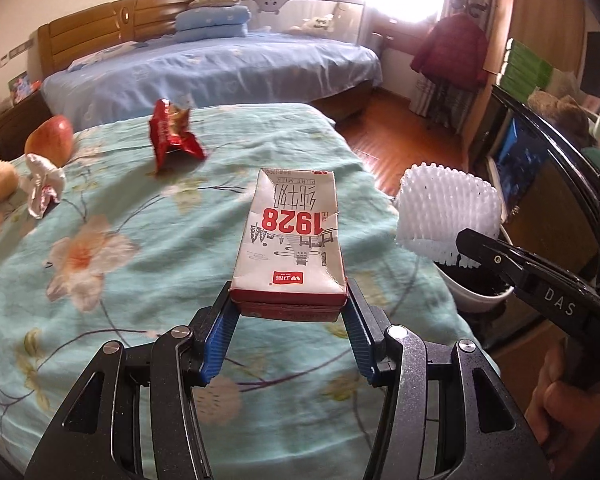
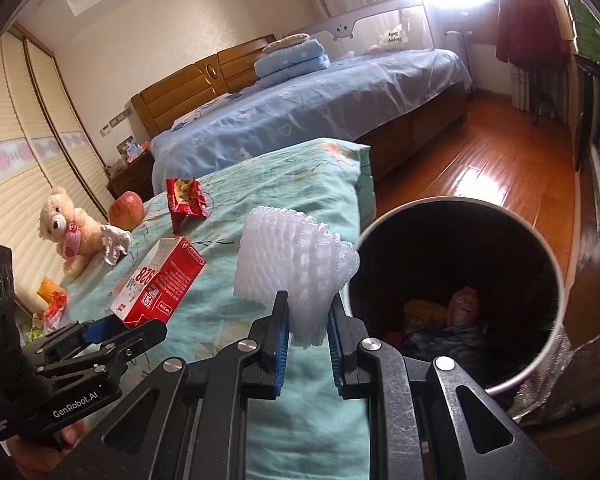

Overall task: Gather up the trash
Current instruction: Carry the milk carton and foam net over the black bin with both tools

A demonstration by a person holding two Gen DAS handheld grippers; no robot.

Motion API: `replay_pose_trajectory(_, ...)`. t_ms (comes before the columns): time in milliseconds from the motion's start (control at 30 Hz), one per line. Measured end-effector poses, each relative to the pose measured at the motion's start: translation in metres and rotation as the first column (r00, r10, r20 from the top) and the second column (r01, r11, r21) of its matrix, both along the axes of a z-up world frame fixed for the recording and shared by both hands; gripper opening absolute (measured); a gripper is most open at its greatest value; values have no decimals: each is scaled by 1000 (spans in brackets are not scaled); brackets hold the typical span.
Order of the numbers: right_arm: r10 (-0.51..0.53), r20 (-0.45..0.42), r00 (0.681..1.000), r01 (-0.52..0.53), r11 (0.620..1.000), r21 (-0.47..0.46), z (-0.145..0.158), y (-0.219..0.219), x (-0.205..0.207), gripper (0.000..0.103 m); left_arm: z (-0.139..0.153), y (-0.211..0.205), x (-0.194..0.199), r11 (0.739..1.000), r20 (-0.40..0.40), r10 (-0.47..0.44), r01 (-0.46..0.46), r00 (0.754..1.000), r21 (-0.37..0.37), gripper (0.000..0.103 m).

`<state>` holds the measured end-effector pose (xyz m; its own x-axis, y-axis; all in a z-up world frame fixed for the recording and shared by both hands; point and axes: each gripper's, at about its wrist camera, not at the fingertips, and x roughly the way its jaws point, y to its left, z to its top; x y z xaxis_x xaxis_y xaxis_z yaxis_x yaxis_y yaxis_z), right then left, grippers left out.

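White foam net (image 2: 296, 264) clamped in right jaws; one milk carton (image 1: 292, 248) in left jaws.

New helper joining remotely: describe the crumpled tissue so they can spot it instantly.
On the teal floral bedspread, look to the far end by the teddy bear. The crumpled tissue lies between the bear and the apple: white and wadded, unlike the shiny red wrapper nearby.

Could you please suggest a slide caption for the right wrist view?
Right gripper holds white foam fruit netting beside the open trash bin, with the left gripper bringing a milk carton.
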<state>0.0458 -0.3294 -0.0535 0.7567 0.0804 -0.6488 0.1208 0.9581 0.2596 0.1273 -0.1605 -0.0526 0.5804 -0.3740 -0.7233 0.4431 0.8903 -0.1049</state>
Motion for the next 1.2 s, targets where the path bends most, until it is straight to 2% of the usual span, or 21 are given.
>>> replay_pose_trajectory(600, -94, 16, 995, 95, 994, -45, 4, -38, -26, 18, 0, -46, -17, 995, -7, -98, 98, 995, 20, 51)
replay_pose_trajectory(1200, -180, 10, 984, 180, 976, -123, 1, -73, -32, 18, 7, -95, -9, 982, 5, -183, 182, 983, 41, 51)
